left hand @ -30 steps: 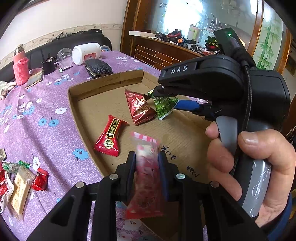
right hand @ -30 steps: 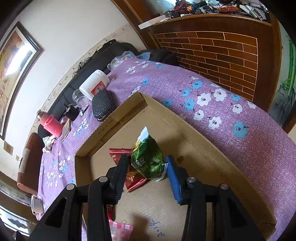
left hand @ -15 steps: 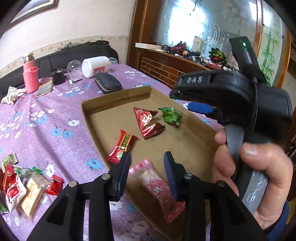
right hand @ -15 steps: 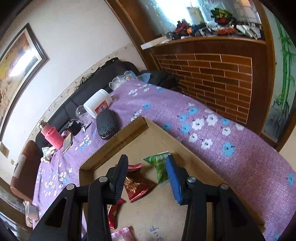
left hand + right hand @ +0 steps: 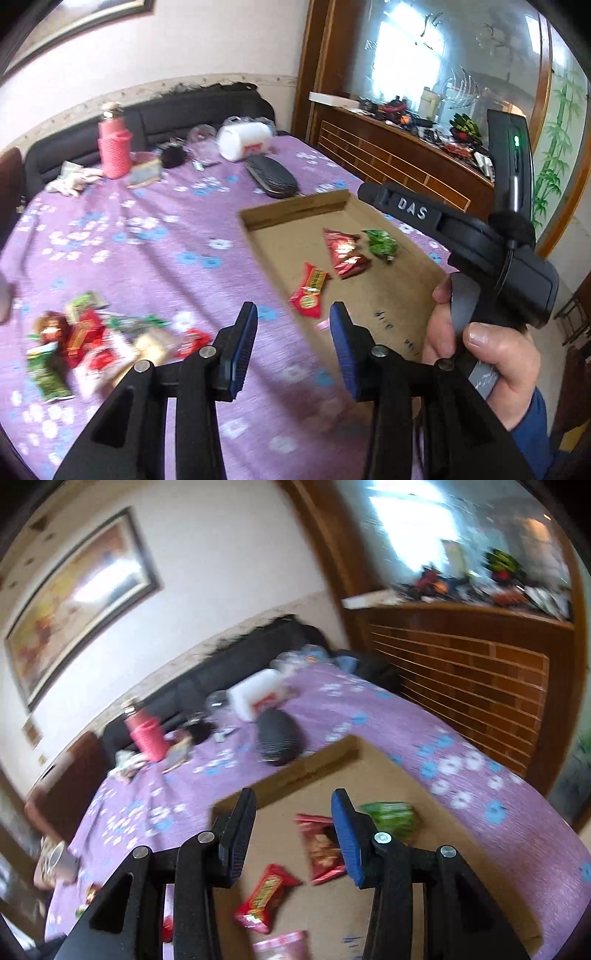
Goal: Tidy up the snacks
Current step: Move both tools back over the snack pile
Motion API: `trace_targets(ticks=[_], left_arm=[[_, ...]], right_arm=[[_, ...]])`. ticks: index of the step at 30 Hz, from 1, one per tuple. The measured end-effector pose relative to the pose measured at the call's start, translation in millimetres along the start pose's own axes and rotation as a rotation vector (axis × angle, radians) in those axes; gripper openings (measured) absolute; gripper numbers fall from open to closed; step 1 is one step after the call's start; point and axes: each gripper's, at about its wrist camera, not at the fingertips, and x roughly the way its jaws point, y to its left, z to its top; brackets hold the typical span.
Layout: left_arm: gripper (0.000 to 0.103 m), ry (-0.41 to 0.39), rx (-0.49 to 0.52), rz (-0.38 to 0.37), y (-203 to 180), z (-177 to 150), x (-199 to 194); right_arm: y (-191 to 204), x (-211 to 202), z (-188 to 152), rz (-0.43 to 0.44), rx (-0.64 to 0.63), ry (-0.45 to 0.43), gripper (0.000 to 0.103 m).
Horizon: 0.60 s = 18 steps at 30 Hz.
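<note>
A shallow cardboard tray (image 5: 291, 212) (image 5: 306, 768) lies on the purple floral table. In it are a green snack bag (image 5: 380, 243) (image 5: 391, 814), a dark red bag (image 5: 343, 253) (image 5: 321, 845), a long red bar (image 5: 308, 291) (image 5: 264, 897) and a pink packet (image 5: 282, 947), seen only as a sliver in the left wrist view (image 5: 322, 325). A pile of loose snacks (image 5: 85, 343) lies on the cloth at the left. My left gripper (image 5: 291, 347) is open and empty above the table by the tray's near corner. My right gripper (image 5: 291, 830) is open and empty above the tray.
At the table's far end stand a pink bottle (image 5: 112, 147) (image 5: 146, 734), a white jar on its side (image 5: 245, 140) (image 5: 258, 696), a black case (image 5: 271, 177) (image 5: 279, 736) and small clutter. A dark sofa (image 5: 184, 107) runs behind; a wooden sideboard (image 5: 469, 664) stands at the right.
Both grippers have opened and pulled back. The left let the pink packet drop into the tray and swung left toward the snack pile. The right released the green bag and rose.
</note>
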Motion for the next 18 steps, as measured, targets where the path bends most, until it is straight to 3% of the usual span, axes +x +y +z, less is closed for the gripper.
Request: trace_targets(ticks=[5, 10, 18], left_arm=[[0.048, -0.04, -0.044, 0.109, 43, -17, -39], [0.048, -0.031, -0.16, 0.174, 109, -42, -66], [0.048, 0.08, -0.353, 0.27, 208, -74, -69]], right_arm=[[36, -5, -13, 0.075, -0.14, -0.023, 0.045], [75, -6, -33, 0.162, -0.246, 0.056, 0.046], [115, -14, -67, 0.314, -0.287, 0.212, 0.051]])
